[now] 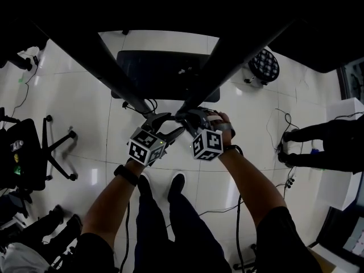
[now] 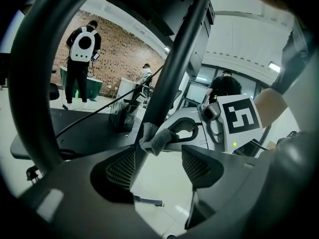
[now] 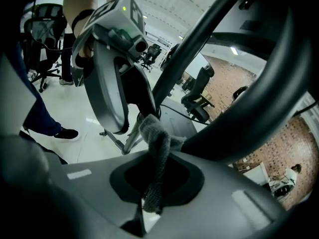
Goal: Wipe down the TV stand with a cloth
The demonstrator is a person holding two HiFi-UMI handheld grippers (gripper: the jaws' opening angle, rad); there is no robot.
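Observation:
The TV stand has two black slanted poles [image 1: 111, 70] that meet in a V above its dark base plate [image 1: 165, 67]. Both grippers are at that junction. My right gripper [image 1: 186, 118] is shut on a grey cloth [image 3: 155, 143], which is bunched against a pole [image 3: 234, 118]. The left gripper view shows the same cloth [image 2: 153, 139] at the right gripper's tips, touching the pole [image 2: 172, 78]. My left gripper [image 2: 159, 166] is open, with that pole running between its jaws, close to the left pad. In the head view the left gripper [image 1: 168, 125] is just left of the right one.
An office chair [image 1: 34, 152] stands at the left. A person's dark legs [image 1: 324, 144] are at the right, beside floor cables [image 1: 287, 175]. A round dark object [image 1: 264, 65] sits at the back right. My own feet [image 1: 162, 183] are below the grippers. Other people [image 2: 82, 59] stand far off.

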